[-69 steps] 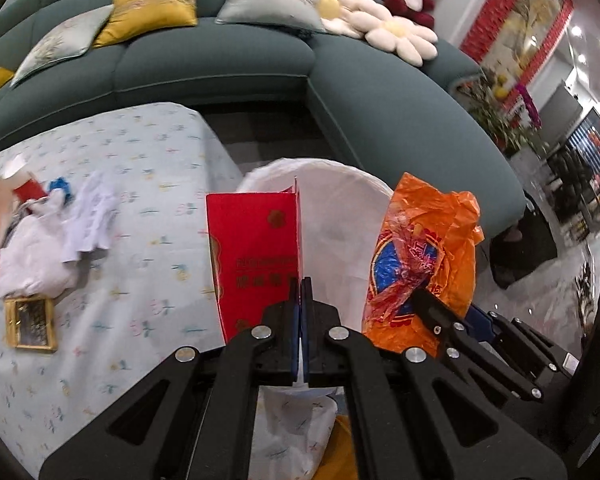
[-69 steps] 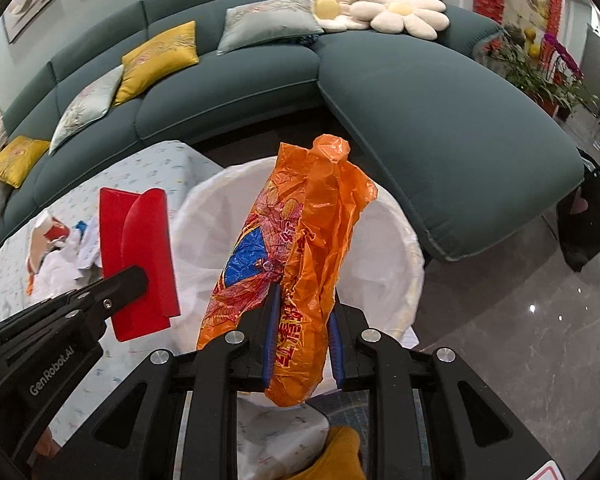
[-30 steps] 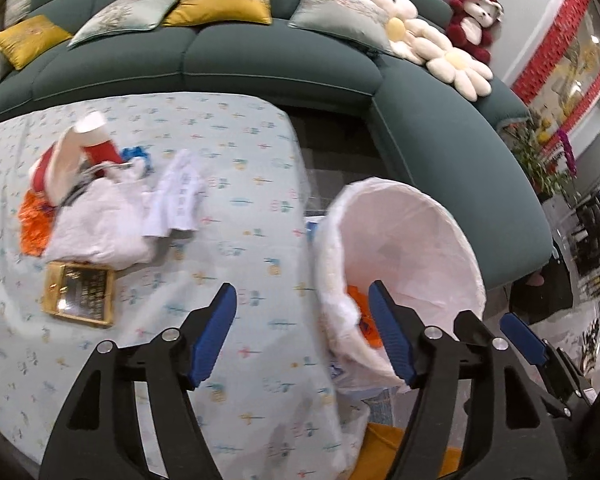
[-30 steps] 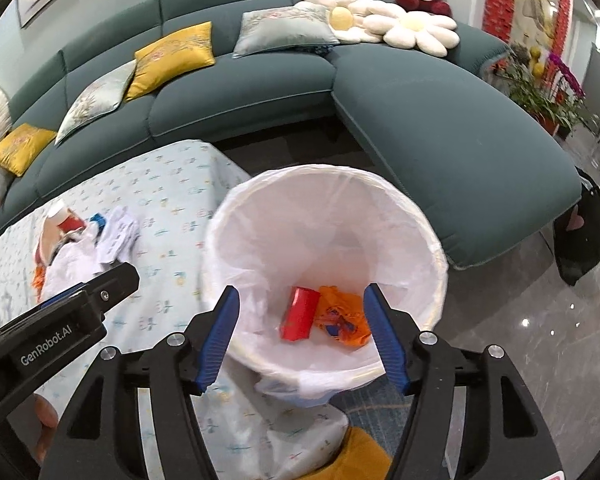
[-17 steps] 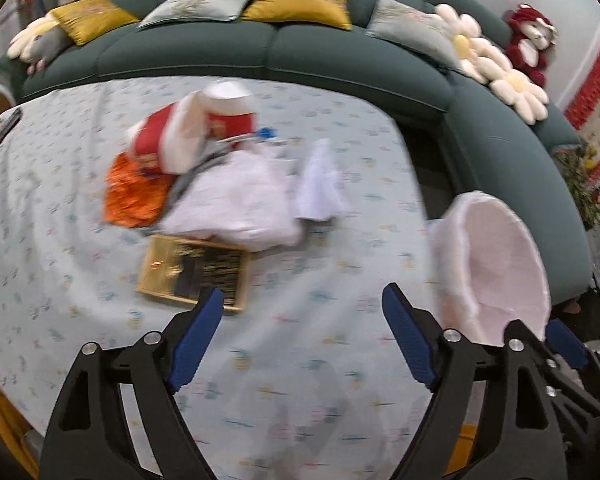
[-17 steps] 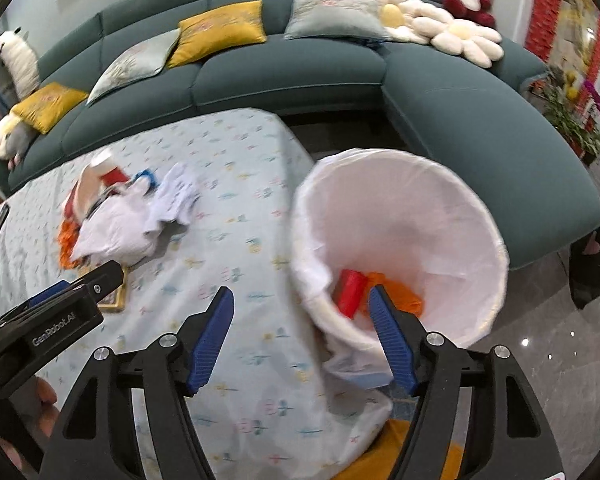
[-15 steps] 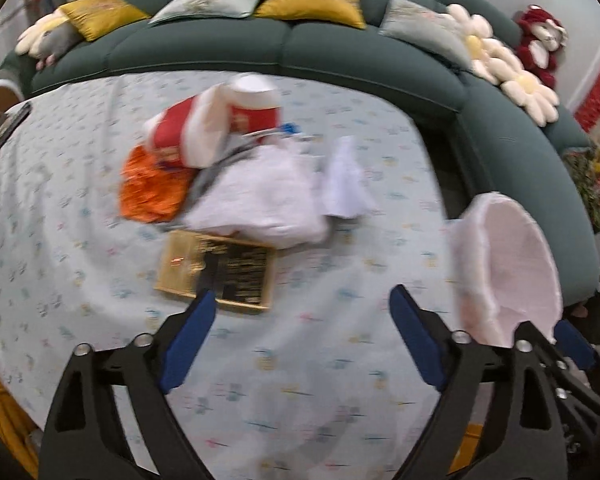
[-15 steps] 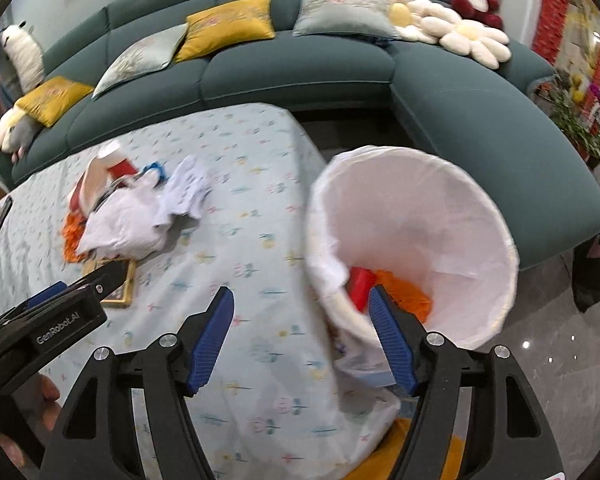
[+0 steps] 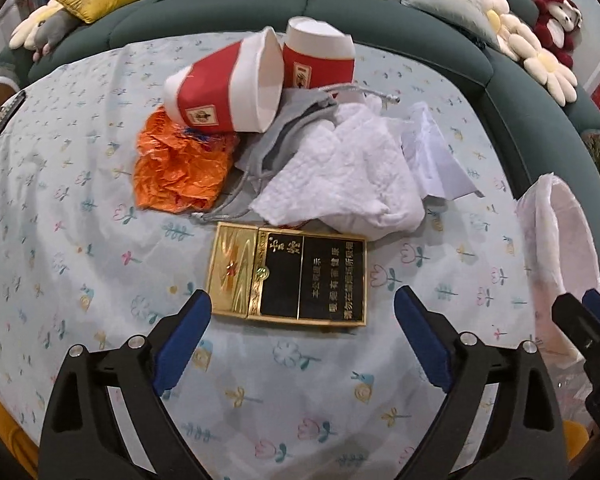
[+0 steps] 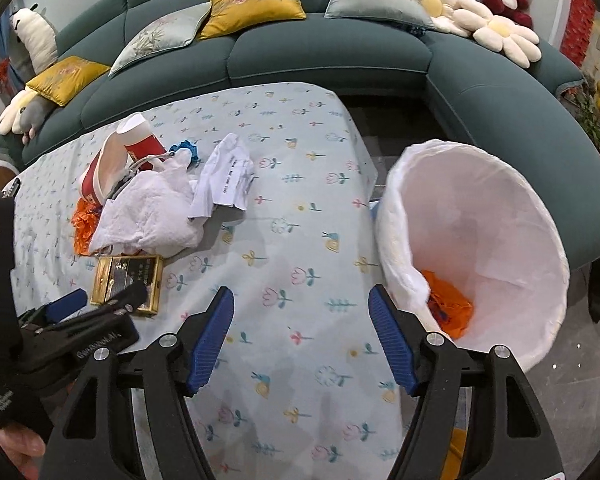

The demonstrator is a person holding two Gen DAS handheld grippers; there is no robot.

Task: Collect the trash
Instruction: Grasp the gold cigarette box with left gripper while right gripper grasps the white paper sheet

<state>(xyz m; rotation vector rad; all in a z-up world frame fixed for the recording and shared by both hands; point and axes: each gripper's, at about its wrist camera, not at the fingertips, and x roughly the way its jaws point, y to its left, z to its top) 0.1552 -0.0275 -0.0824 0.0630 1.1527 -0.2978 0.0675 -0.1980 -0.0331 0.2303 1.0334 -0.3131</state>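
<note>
A pile of trash lies on the flowered tablecloth (image 9: 100, 280): two red-and-white paper cups (image 9: 228, 88), an orange plastic bag (image 9: 180, 172), a grey drawstring pouch (image 9: 276, 140), white paper towel (image 9: 340, 176) and a folded white paper (image 9: 432, 156). A gold-and-black box (image 9: 288, 276) lies flat in front of the pile. My left gripper (image 9: 300, 300) hovers over that box, jaws opening, nothing pressed between them. My right gripper (image 10: 300, 294) stands open and empty over bare cloth. To its right the white-lined bin (image 10: 480, 216) holds an orange bag (image 10: 448, 308).
A teal sofa (image 10: 320, 52) with yellow and grey cushions and plush toys curves behind the table. The bin stands off the table's right end on a glossy floor (image 10: 572, 380). A dark flat object (image 9: 0, 120) lies at the table's far left edge.
Both grippers let a red box and an orange bag drop into the bin, then swung left. The left one came down over the gold box with its jaws spread wider.
</note>
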